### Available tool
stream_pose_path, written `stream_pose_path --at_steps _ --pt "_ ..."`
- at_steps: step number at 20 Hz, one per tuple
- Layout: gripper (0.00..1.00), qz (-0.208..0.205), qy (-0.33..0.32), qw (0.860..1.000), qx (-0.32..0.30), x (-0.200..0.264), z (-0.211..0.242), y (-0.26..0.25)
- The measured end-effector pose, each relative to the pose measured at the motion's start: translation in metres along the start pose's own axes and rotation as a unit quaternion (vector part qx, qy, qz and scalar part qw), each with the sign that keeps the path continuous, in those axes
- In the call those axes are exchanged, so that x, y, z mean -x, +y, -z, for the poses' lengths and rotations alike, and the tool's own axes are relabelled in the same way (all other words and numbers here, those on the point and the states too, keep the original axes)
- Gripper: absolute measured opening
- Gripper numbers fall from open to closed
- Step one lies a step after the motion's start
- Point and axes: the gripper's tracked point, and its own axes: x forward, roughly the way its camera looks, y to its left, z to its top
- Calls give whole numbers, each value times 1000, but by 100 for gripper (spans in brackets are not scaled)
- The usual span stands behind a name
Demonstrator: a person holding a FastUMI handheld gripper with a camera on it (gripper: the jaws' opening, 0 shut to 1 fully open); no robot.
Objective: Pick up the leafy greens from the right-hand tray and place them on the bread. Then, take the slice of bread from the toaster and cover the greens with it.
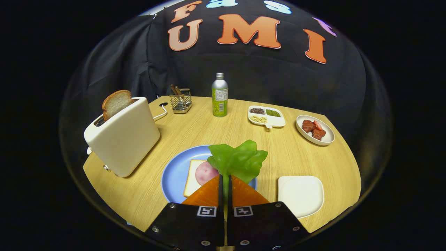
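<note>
Pinched between the two fingers of the hand-held gripper (pixel 225 179), which stand nearly together, the greens (pixel 239 160) rise as one crumpled leaf just ahead of the fingertips. They hang above a blue plate (pixel 174 170) on the tabletop (pixel 195 129). On that plate lies a bread slice (pixel 191 176) with a round of ham (pixel 205 172) on it, just left of the fingers and partly hidden by the leaf. Right of the fingers sits an empty white tray (pixel 301 194). To the left stands a toaster (pixel 123 139) with a slice of toast (pixel 115 103) sticking up from its slot. Beyond are a wire basket (pixel 181 101), a can (pixel 220 96), a divided dish (pixel 266 116) of seeds and a bowl (pixel 315 130) of meat pieces.
</note>
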Motion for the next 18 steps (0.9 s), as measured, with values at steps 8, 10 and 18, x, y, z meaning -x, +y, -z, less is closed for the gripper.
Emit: stream_pose_path --at_steps 8,10,18 --pt "4 -16 9 1000 6 -8 3 27" --pt "4 -19 13 1000 8 -12 5 30" --pt "9 -12 36 999 5 -31 18 29"
